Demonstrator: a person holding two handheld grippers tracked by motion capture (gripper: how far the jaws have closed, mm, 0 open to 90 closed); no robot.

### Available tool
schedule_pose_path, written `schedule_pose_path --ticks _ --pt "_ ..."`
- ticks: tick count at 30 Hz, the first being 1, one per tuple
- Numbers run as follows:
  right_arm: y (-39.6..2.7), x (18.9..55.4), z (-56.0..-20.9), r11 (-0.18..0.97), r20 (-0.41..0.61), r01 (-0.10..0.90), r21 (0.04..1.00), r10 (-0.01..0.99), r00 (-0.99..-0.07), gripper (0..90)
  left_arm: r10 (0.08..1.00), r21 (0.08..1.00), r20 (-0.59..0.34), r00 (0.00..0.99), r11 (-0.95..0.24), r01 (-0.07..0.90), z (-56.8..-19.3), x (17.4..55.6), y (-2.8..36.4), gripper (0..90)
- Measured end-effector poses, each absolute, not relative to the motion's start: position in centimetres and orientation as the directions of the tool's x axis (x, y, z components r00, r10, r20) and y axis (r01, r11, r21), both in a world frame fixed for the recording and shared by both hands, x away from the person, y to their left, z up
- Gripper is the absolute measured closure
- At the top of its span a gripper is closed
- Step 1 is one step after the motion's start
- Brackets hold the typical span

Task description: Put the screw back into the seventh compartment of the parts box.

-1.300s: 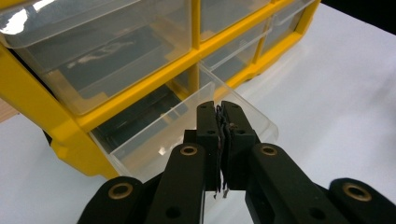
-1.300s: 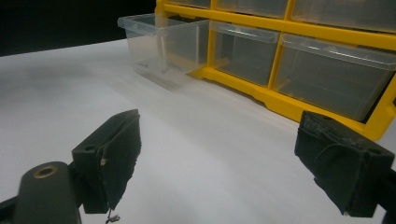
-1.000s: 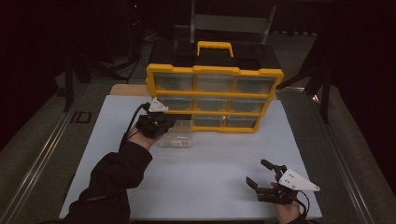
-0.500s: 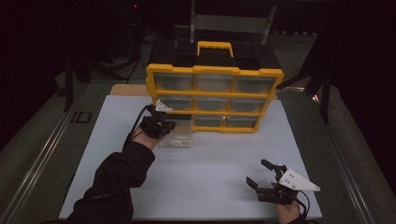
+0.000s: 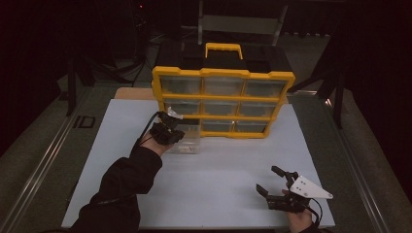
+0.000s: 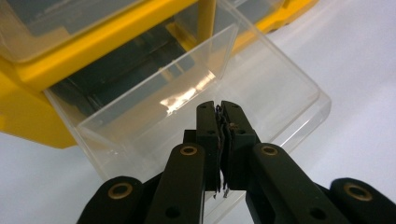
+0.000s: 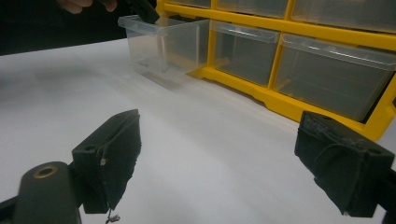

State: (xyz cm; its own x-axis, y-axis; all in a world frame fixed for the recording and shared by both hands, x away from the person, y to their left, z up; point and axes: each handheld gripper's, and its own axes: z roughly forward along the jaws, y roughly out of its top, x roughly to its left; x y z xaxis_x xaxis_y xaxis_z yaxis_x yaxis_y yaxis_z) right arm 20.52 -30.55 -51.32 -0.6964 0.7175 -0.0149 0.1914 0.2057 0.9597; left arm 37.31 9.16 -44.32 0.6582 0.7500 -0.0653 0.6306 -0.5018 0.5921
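Clear plastic drawer [image 6: 201, 116], bottom-left bay of the yellow drawer cabinet [image 5: 223, 99], is most of the way out; its front end sits on the white tabletop [image 5: 209, 179], its back end just at the mouth of the bay. My left gripper [image 6: 218, 123] has its jaws closed flat on the drawer's front wall, at the rim. Drawer looks empty. My right gripper [image 5: 278, 187] is well clear of the cabinet, at the near right of the tabletop, jaws spread wide, holding nothing.

Step in hand, as I judge it: drawing this drawer out of the cabinet.

Next move: keep the pull straight and level, away from the cabinet, so the back end clears the bay without jamming. The thin wall may slip from the pinch.
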Motion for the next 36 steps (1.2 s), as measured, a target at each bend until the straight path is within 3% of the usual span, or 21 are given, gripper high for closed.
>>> schedule_pose_path --ticks 6,10,17,21,28,36 --pt "-30.5 20.5 -51.3 0.206 -0.015 0.192 0.959 0.717 -0.697 14.2 0.750 0.572 -0.074 0.658 -0.508 0.644 -44.6 37.7 9.1 86.3" --pt "-30.6 20.5 -51.3 0.206 -0.015 0.192 0.960 0.717 -0.696 14.2 0.758 0.574 -0.060 0.649 -0.506 0.644 -44.6 37.8 9.0 77.6" --pt "-30.6 20.5 -51.3 0.205 -0.014 0.192 0.960 0.718 -0.696 14.2 0.764 0.599 -0.039 0.644 -0.498 0.627 -43.9 37.3 9.1 70.8" --pt "-30.6 20.5 -51.3 0.207 -0.016 0.191 0.960 0.718 -0.696 14.2 0.760 0.610 -0.029 0.649 -0.501 0.613 -43.6 36.8 9.3 58.6" --pt "-30.6 20.6 -51.4 0.204 -0.013 0.193 0.960 0.718 -0.696 14.2 0.759 0.642 -0.001 0.651 -0.499 0.583 -42.3 36.1 10.0 46.7" --pt "-30.5 20.6 -51.5 0.204 -0.010 0.196 0.959 0.716 -0.698 14.2 0.741 0.682 -0.052 0.670 -0.464 0.566 -40.9 34.4 11.0 21.8"
